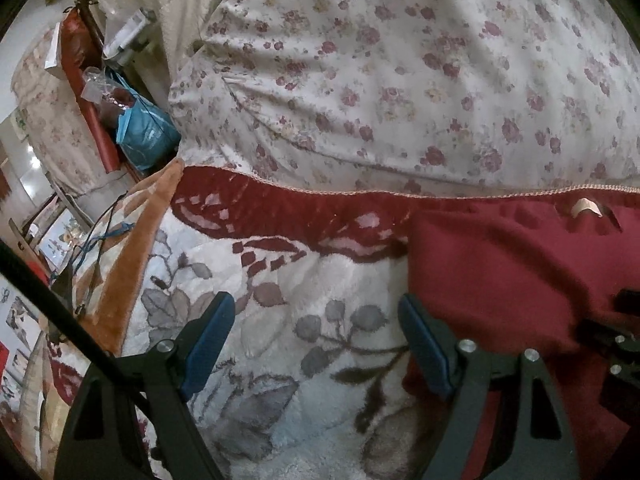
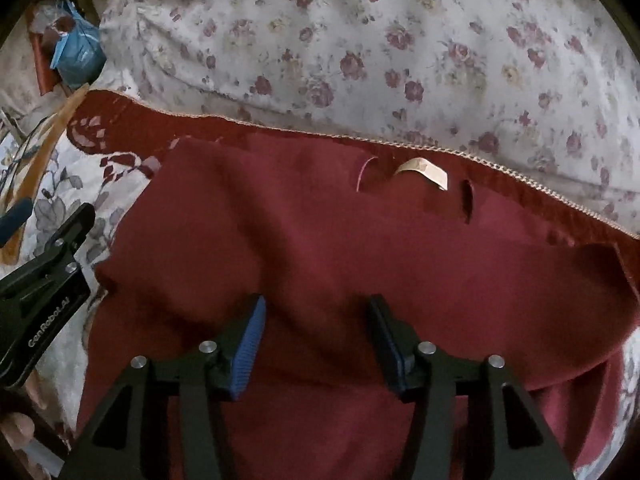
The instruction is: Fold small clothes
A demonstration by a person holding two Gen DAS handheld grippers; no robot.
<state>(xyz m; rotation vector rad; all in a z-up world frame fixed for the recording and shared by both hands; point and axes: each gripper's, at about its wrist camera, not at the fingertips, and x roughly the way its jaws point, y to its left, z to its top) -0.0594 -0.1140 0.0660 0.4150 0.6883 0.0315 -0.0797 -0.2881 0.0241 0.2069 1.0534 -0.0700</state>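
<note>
Dark red knit garment (image 2: pixel 328 248), soft and thick, lies spread on the plush white blanket with grey leaf print and red border (image 1: pixel 280 320), its neckline and pale tan label (image 2: pixel 424 172) turned toward the floral cotton quilt (image 2: pixel 360 40) heaped behind.

Right gripper (image 2: pixel 316 344) hangs over the middle of the garment, pointing steeply down, its blue ribbed pads about half apart with only a raised fold of cloth showing between them; nothing is pinched. Left gripper (image 1: pixel 316 344) stands wide apart and holds nothing: one pad sits over bare blanket, the other at the garment's side edge, which I cannot say it touches.

Outward from the jaws, the cloth is rumpled into ridges and the near left edge looks doubled under. Beyond the blanket's orange-brown trim (image 1: pixel 132 248) are loose cables and a blue plastic bag (image 1: pixel 146 132).

Risks, as I judge them: a pinch from the left side could catch the blanket's pile along with the garment edge, dragging both. Closing the right jaws on a mid-panel ridge instead of an edge or corner would lift a bunch, leaving a crooked fold. The thick knit may also slip from a shallow bite.
</note>
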